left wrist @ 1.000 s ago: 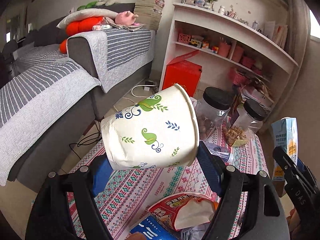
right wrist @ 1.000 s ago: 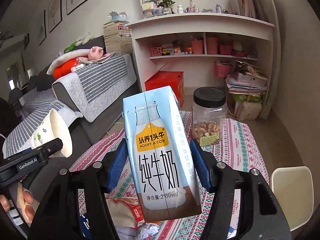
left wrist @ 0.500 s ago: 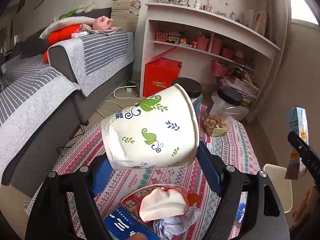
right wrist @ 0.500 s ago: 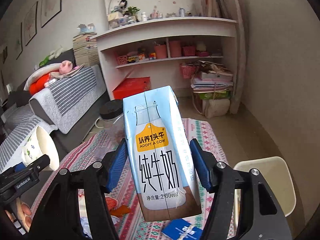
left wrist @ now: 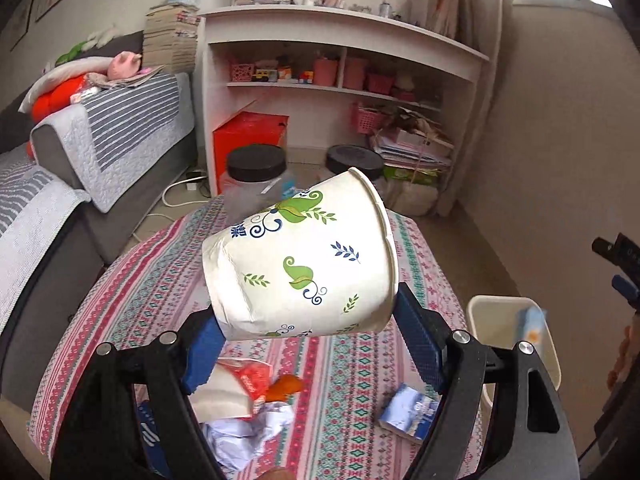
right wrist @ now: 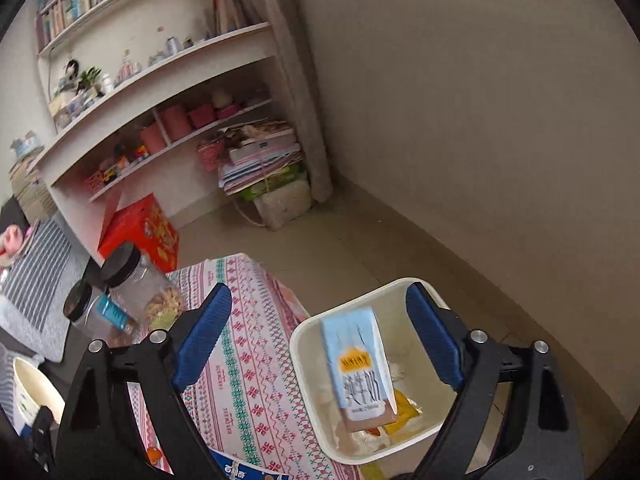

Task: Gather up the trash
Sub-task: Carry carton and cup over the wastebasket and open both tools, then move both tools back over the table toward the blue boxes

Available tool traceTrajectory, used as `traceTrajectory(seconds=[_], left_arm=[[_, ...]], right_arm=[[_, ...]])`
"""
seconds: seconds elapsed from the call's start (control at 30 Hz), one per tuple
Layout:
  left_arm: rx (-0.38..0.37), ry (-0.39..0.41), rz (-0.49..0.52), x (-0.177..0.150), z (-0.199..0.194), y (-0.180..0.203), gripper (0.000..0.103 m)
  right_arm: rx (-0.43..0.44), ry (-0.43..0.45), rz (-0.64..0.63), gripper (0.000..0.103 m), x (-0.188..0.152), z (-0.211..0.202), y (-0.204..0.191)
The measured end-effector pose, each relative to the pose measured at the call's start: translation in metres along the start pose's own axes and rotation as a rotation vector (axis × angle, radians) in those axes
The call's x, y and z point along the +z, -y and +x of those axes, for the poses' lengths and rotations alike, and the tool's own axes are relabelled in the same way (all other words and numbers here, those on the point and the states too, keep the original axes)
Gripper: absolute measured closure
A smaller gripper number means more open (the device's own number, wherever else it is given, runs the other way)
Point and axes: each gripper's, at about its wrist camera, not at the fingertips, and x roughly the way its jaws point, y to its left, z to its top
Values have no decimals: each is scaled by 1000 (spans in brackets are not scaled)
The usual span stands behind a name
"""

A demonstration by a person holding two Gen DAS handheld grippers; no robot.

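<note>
Beige walls and white shelves back a counter under a patterned pink cloth. Right tongs gape wide over the cream plastic bin, a blue milk carton inside it. Left tongs clamp the leaf-printed paper cup, lying sideways, rim rightward toward the bin beside the counter's right edge; floor there looks open.

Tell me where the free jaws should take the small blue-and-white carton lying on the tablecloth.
Grip the small blue-and-white carton across its two long flat sides, coming straight down from above. It lies flat on the tablecloth near the edge beside the bin, apart from the crumpled paper, so both sides look open. The open right gripper seems nearest.
</note>
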Motion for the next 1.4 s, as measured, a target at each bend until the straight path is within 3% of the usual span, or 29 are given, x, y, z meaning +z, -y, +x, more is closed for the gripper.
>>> traceTrajectory(seconds=[0.37,0.47,0.67,1.0,1.4], left_arm=[[-329,-152,96,9,39,184,25],[-330,-130,125,9,27,197,17],[-212,-91,184,-11,9,152,17],[-27,42,273,-29,-32,58,17],[174,36,33,-24,-57,-68,14]], right_arm=[[7,214,188,12,33,-57,62],[19,220,200,12,34,-61,68],[70,185,116,11,31,-59,46],[159,116,-156,7,-11,-51,-56],[262,10,-449,7,-92,-42,-170]])
